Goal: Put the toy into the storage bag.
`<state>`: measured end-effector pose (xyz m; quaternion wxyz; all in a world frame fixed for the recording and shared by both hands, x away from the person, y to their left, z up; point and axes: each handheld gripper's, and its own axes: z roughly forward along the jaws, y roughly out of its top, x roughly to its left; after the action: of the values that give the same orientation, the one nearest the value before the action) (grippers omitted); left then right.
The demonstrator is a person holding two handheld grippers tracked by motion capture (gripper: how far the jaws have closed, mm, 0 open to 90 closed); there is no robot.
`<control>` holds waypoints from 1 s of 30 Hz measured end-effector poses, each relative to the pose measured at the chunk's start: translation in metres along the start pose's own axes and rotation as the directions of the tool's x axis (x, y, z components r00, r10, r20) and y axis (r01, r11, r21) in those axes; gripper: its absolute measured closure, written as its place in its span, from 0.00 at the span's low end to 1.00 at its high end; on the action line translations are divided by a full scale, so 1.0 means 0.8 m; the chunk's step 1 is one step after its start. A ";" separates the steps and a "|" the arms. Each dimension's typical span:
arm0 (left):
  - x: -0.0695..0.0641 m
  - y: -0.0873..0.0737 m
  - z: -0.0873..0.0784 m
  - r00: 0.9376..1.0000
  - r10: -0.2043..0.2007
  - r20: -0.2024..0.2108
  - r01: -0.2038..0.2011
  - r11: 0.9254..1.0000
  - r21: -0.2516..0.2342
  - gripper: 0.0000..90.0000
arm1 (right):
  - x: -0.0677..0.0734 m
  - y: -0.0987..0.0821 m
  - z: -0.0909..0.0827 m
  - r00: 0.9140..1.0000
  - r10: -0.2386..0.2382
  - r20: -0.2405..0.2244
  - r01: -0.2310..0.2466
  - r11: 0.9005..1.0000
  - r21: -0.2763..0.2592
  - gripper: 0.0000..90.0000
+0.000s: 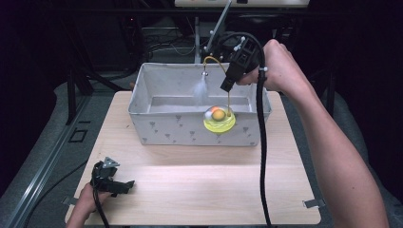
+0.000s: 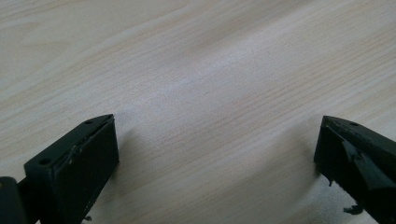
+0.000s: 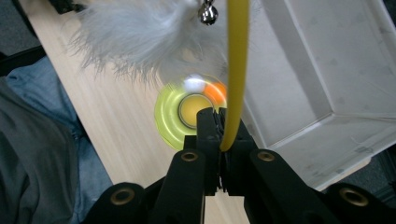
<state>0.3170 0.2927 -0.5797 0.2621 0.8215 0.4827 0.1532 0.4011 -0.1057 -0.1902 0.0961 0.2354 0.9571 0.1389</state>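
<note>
A cat toy hangs in the air: a yellow disc base [image 1: 219, 121] with a clear dome and orange ball, a thin yellow stalk [image 1: 228, 97], and a white feather [image 1: 201, 88] with a small bell. My right gripper [image 1: 228, 84] is shut on the stalk [image 3: 236, 74], holding the toy over the front wall of the grey fabric bin [image 1: 157, 128]. In the right gripper view the disc [image 3: 175, 114] hangs past the jaws and the feather [image 3: 135, 35] fans out above. My left gripper [image 1: 124, 186] rests open on the table's front left, jaws wide apart over bare wood [image 2: 210, 107].
The bin's floor [image 3: 322, 60] looks bare inside. The wooden table [image 1: 204, 190] spreads in front of the bin. A black cable [image 1: 261, 156] trails from the right gripper across the table. A metal stand [image 1: 216, 28] rises behind the bin.
</note>
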 end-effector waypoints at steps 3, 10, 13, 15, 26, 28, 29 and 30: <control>0.000 0.000 0.000 1.000 0.001 -0.001 -0.001 1.000 -0.001 0.00 | -0.009 0.003 -0.004 1.000 0.018 0.010 -0.018 1.000 -0.002 0.98; 0.000 0.000 0.000 1.000 -0.001 0.003 0.001 1.000 -0.001 0.00 | -0.031 0.007 -0.008 0.997 0.071 0.033 -0.070 0.997 -0.018 0.97; 0.000 0.000 0.000 1.000 -0.002 0.004 0.002 1.000 -0.002 0.00 | -0.042 0.007 -0.008 0.993 0.107 0.043 -0.106 0.994 -0.036 0.98; -0.001 0.000 0.000 1.000 -0.003 0.004 0.003 1.000 -0.002 0.00 | -0.050 0.007 -0.007 0.990 0.125 0.060 -0.124 0.992 -0.030 0.98; 0.000 0.000 0.000 1.000 0.006 0.006 -0.006 1.000 -0.001 0.00 | -0.089 0.002 0.003 0.973 0.210 0.097 -0.208 0.978 -0.031 0.97; 0.000 0.000 0.000 1.000 0.004 0.006 -0.004 1.000 0.000 0.00 | -0.095 0.001 0.003 0.968 0.227 0.104 -0.225 0.974 -0.033 0.97; 0.000 0.000 0.000 1.000 0.004 0.006 -0.004 1.000 0.000 0.00 | -0.095 0.001 0.003 0.968 0.227 0.104 -0.225 0.974 -0.033 0.97; -0.001 0.000 0.000 1.000 0.004 0.006 -0.004 1.000 0.000 0.00 | -0.101 -0.001 0.006 0.964 0.244 0.110 -0.242 0.970 -0.035 0.97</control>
<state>0.3170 0.2921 -0.5798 0.2634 0.8228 0.4804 0.1512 0.4721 -0.1439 -0.1855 0.1349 0.3574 0.9126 0.1461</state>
